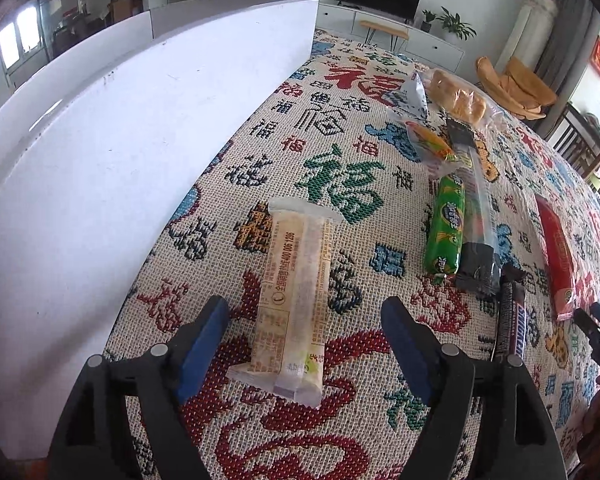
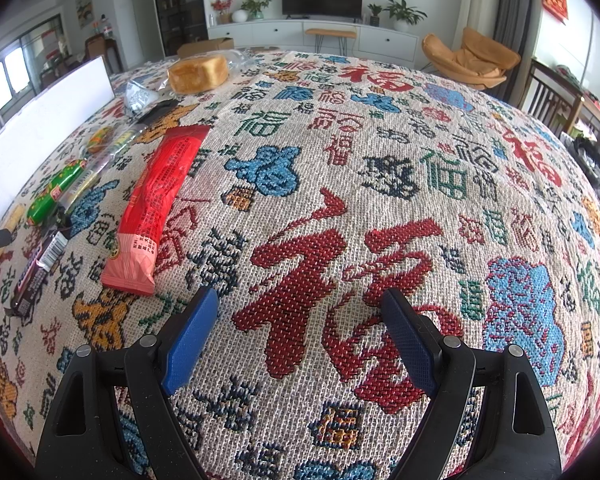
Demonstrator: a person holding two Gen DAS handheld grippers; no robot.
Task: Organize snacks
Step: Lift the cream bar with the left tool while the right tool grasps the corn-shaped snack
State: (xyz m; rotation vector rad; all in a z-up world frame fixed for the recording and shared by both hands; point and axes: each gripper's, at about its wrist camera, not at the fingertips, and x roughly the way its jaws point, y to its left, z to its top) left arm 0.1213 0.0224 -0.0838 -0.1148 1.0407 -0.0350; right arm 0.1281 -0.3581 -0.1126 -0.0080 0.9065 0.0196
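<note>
Both claws stand released: left claw [image 1: 306, 344] straddles the pale snack bar [image 1: 296, 300] lying apart from the snack row [image 1: 446, 228], apparently sorted; right claw [image 2: 298, 336] waits over bare desk [image 2: 380, 184]

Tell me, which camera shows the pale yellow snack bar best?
The left wrist view. The pale yellow snack bar lies whole on the tablecloth, large, between the open left gripper's fingers, untouched. The right wrist view catches only a small sliver at its left edge.

Tall white foam board wall [image 1: 100, 152] blocks left side; row of packaged snacks [image 1: 456, 216] crowds middle; patterned woven tablecloth [image 2: 380, 200] right half apparently open.
</note>
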